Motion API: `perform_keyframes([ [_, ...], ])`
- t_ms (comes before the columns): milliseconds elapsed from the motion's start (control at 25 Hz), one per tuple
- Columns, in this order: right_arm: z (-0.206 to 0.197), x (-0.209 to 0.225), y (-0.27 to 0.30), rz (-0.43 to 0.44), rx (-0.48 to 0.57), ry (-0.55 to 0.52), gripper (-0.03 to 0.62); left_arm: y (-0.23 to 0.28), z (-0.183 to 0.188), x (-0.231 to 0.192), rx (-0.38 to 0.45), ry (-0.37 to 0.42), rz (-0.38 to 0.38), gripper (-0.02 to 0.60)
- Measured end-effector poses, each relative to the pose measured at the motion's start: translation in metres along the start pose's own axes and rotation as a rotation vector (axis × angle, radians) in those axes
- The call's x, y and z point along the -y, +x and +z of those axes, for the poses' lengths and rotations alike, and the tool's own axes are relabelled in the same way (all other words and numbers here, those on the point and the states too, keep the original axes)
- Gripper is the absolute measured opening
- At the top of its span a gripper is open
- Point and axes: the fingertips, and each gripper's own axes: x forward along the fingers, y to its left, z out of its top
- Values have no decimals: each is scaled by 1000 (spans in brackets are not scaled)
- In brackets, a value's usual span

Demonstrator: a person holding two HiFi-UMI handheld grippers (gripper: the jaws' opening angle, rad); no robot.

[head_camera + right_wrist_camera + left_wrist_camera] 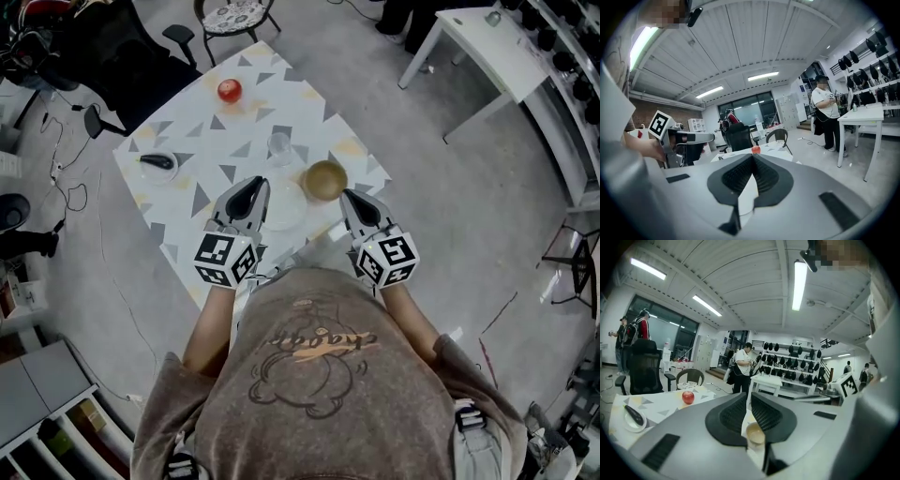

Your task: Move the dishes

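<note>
We hold both grippers out in front of the body, forearms reaching forward with the elbows bent at our sides, and each marker cube sits nearest the chest. Both claws point away from us and tip only slightly downward.

The white plate (284, 204) lies near our edge of the table (234, 141). In the head view, the left gripper (259, 184) overlaps the plate's left rim. Its jaws are drawn together with nothing between them. The right gripper (346, 195) hangs just to the right of the plate, and its jaws also meet at the tips on nothing. The two claws angle a little toward each other, with the plate between them.

The brown bowl (324, 179) stands just beside the plate, on its far right side. A clear glass (279, 145) stands just beyond the plate. A small dish (157, 164) holding a dark object sits well to the plate's left, and a red apple (229, 90) rests well beyond the plate.
</note>
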Motion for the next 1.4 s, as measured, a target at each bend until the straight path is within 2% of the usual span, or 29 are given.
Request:
perform_keyframes([
  [200, 7, -9, 7, 19, 6, -16, 2, -25, -10, -1, 7, 43, 30, 28],
  [760, -8, -16, 11, 19, 11, -41, 3, -42, -52, -16, -4, 40, 104, 26],
  [1080, -12, -17, 11, 33, 5, -38, 2, -40, -55, -27, 30, -22, 149, 26],
  [1400, -14, -14, 12, 33, -5, -64, 0, -43, -58, -31, 24, -39, 171, 26],
])
